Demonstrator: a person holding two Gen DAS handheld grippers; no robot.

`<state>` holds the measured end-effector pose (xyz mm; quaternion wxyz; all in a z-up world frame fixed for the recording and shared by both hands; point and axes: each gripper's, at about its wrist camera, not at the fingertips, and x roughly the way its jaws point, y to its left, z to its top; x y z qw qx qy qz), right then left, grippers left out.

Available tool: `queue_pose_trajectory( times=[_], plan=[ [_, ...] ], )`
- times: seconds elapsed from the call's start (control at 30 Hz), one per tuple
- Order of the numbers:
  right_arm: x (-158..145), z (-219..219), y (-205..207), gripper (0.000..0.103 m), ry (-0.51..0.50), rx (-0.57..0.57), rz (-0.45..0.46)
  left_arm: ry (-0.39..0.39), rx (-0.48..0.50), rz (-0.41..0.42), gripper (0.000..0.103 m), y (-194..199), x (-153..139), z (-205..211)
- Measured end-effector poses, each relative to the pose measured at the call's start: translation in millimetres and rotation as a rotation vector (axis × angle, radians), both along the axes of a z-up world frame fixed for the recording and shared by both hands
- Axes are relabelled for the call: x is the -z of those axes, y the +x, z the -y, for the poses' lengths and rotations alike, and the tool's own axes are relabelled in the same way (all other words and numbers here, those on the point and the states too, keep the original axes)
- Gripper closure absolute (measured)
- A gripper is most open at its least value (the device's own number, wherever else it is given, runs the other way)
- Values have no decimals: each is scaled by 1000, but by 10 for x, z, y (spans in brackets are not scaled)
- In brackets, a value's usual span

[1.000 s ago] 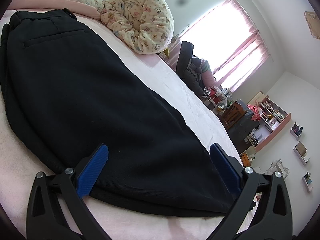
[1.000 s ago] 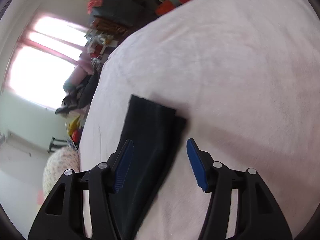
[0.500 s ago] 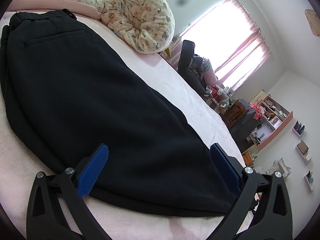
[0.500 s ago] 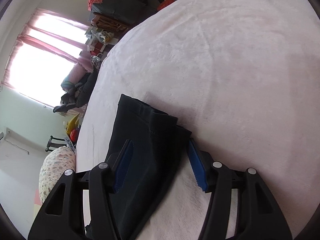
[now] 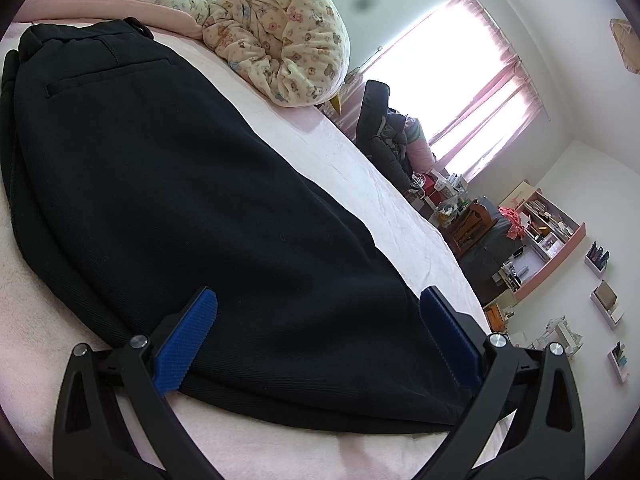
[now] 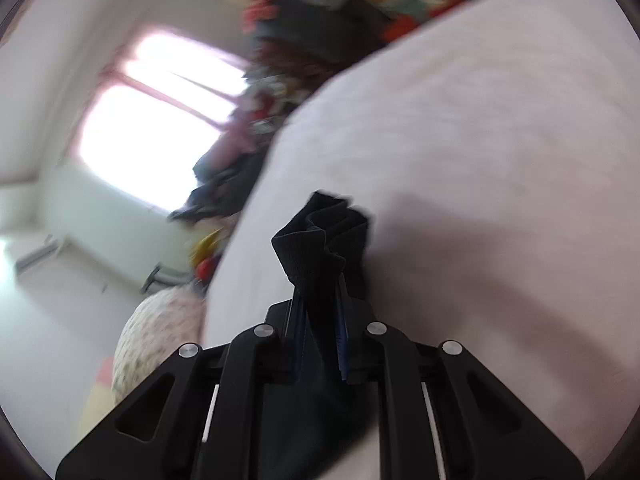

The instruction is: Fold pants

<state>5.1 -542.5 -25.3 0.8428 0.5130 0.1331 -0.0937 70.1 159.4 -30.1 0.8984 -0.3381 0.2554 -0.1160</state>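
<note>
Right wrist view showed the right gripper closing its jaws on the bunched hem of the black pants, the cloth caught between the pads above the pink bed. The left gripper stood spread wide over the pants' upper part, gripping nothing. The fold looked just started; next, carrying the hem toward the waistband.
</note>
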Motion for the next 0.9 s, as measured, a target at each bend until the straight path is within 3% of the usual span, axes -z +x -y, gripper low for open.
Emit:
queue_pose_trajectory(
  times=[0.27,0.4,0.53,0.73,0.9],
  plan=[
    [-729,-1039,505,89,-161,-340,147,0,0,0,2,-3,1,0],
    [-847,-1760,821,89,-202,-518,160,0,0,0,2,0,3,1],
    [-692,-2451,1113,89,-222,-660,103,0,0,0,2,-2,3,1],
    [-127,-3284,1376,89,-253,-810,-64,1,0,0,2,-1,4,2],
    [-102,-3539,1376,89,-281,-835,-59,0,0,0,2,-2,3,3]
  ],
)
